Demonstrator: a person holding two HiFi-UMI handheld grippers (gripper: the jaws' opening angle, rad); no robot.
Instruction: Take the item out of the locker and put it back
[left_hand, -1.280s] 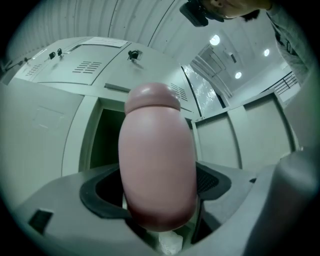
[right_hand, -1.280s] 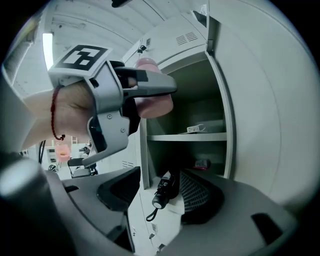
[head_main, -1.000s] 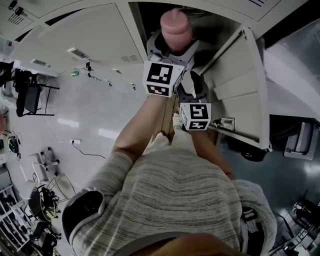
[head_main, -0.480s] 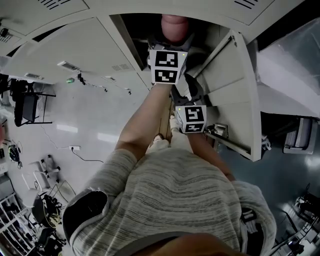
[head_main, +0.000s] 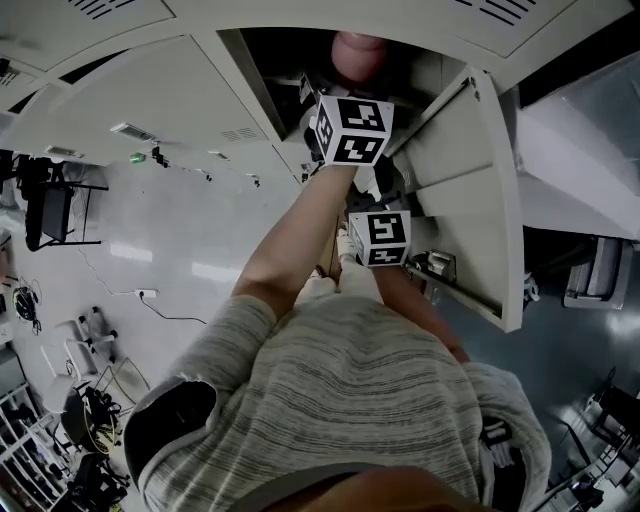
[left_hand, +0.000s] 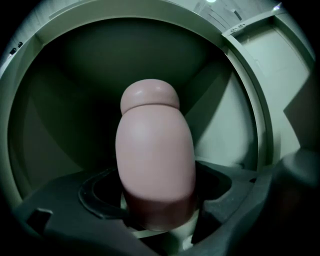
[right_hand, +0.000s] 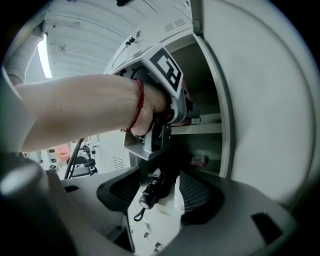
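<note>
A smooth pink bottle (left_hand: 155, 165) with a rounded cap stands upright in my left gripper (left_hand: 157, 220), whose jaws are shut round its base. It is inside the dark locker compartment (left_hand: 90, 75). From the head view the bottle's top (head_main: 358, 52) shows in the locker opening, just beyond the left gripper's marker cube (head_main: 350, 128). My right gripper (right_hand: 157, 192) sits lower, in front of the locker, open and holding nothing; its marker cube (head_main: 380, 238) is beside the open door (head_main: 470, 190).
The open locker door (right_hand: 260, 100) stands close on the right. A shelf (right_hand: 202, 129) divides the locker; below it lie a small black flashlight-like object (right_hand: 150, 192) and a small red item (right_hand: 199, 160). Shut locker doors (head_main: 130, 90) are on the left.
My left gripper has carried the pink bottle deeper into the locker and rolled a little, so less of the bottle shows from above. The right gripper has stayed put.
</note>
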